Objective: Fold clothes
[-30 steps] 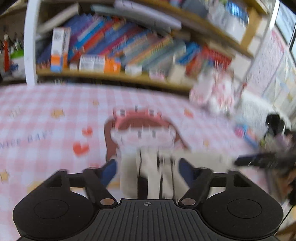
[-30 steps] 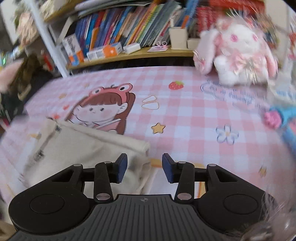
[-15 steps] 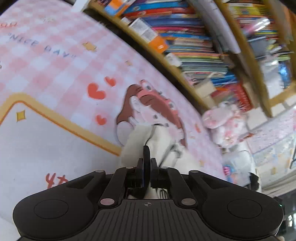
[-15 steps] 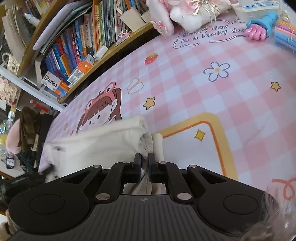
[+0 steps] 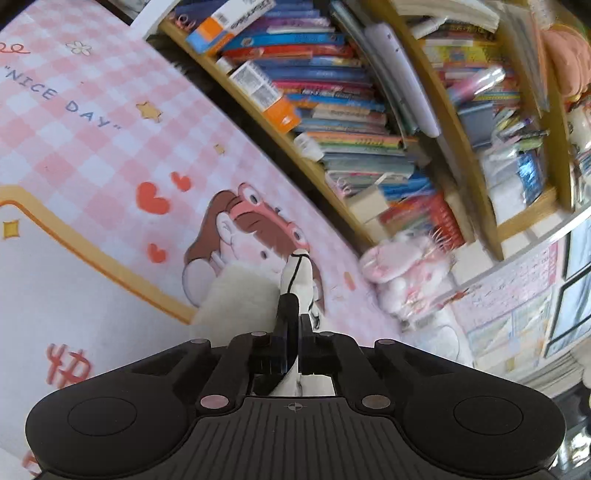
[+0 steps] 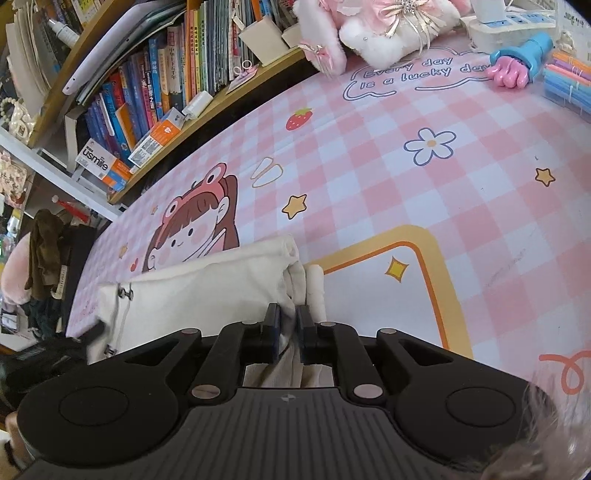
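At lower centre of both wrist views, the left gripper (image 5: 294, 325) and right gripper (image 6: 288, 325) pinch a cream garment (image 6: 207, 291) tight at opposite edges over the pink checked mat (image 6: 406, 192), apparently readying a fold.

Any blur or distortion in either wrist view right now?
Left wrist: motion blur smears the bookshelf and plush toy; the cream garment is soft too. Right wrist: sharp, cream garment crisp, strong fisheye curve on the pink checked mat.

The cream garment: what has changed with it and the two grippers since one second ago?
Both grippers were open a second ago; now the left gripper and the right gripper are shut on the cream garment, lifting its edge. The plush rabbit and pink mat stayed in place.
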`<act>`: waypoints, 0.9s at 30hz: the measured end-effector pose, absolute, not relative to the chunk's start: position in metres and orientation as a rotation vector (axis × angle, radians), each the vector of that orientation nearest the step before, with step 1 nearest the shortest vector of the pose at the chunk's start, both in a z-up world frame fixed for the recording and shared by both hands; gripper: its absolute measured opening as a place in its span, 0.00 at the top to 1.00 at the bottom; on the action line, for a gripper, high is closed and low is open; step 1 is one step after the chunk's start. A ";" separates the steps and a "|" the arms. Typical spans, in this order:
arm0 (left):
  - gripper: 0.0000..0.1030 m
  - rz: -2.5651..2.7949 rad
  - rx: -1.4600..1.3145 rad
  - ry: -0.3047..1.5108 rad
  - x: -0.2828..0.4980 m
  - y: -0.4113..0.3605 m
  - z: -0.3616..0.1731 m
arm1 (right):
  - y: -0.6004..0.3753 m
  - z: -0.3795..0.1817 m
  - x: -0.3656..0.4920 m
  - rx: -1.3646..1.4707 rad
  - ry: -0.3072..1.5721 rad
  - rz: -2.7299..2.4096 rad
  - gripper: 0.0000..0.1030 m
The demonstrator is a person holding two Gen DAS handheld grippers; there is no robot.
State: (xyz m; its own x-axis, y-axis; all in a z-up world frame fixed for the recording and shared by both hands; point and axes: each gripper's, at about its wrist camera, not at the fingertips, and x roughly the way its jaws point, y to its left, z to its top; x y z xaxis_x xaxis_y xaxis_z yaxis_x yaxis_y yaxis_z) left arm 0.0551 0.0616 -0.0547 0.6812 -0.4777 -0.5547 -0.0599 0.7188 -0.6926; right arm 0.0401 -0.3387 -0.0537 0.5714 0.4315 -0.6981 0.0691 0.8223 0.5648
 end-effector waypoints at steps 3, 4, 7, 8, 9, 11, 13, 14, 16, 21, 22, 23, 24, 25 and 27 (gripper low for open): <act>0.94 -0.214 -0.737 0.833 0.059 0.062 -0.058 | -0.338 -0.055 0.040 0.590 0.951 0.221 0.91; 0.89 -0.208 -0.738 0.838 0.059 0.062 -0.057 | -0.338 -0.054 0.040 0.588 0.951 0.220 0.90; 0.83 -0.192 -0.732 0.848 0.060 0.064 -0.055 | -0.338 -0.054 0.040 0.583 0.954 0.207 0.88; 0.80 -0.190 -0.716 0.847 0.058 0.064 -0.053 | -0.338 -0.054 0.040 0.582 0.954 0.204 0.86; 0.77 -0.185 -0.697 0.847 0.056 0.064 -0.050 | -0.338 -0.054 0.039 0.582 0.954 0.201 0.86; 0.63 -0.163 -0.641 0.845 0.050 0.062 -0.043 | -0.338 -0.053 0.038 0.582 0.954 0.195 0.85; 0.57 -0.144 -0.573 0.833 0.043 0.059 -0.034 | -0.337 -0.051 0.037 0.572 0.953 0.188 0.81; 0.52 -0.140 -0.541 0.830 0.039 0.057 -0.031 | -0.337 -0.049 0.035 0.565 0.953 0.184 0.81; 0.44 -0.132 -0.488 0.827 0.032 0.054 -0.024 | -0.335 -0.045 0.032 0.550 0.953 0.174 0.68; 0.25 -0.106 -0.421 0.830 0.016 0.050 -0.017 | -0.333 -0.039 0.017 0.527 0.967 0.131 0.49; 0.23 -0.107 -0.418 0.833 0.014 0.050 -0.017 | -0.332 -0.037 0.014 0.524 0.965 0.122 0.45; 0.21 -0.112 -0.416 0.839 0.012 0.049 -0.017 | -0.331 -0.036 0.010 0.522 0.964 0.114 0.43; 0.21 -0.120 -0.411 0.844 0.011 0.049 -0.017 | -0.330 -0.035 0.007 0.522 0.964 0.109 0.39; 0.21 -0.124 -0.405 0.849 0.010 0.050 -0.018 | -0.329 -0.034 0.005 0.523 0.964 0.105 0.37; 0.21 -0.128 -0.394 0.858 0.007 0.051 -0.020 | -0.326 -0.034 0.000 0.526 0.966 0.102 0.36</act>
State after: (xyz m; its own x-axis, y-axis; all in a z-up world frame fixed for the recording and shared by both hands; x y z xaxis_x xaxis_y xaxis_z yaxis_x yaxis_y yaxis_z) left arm 0.0074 0.0508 -0.0196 0.6512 -0.2663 -0.7107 -0.0473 0.9204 -0.3882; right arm 0.0001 -0.3259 -0.0336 0.5742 0.3119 -0.7570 0.1466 0.8705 0.4699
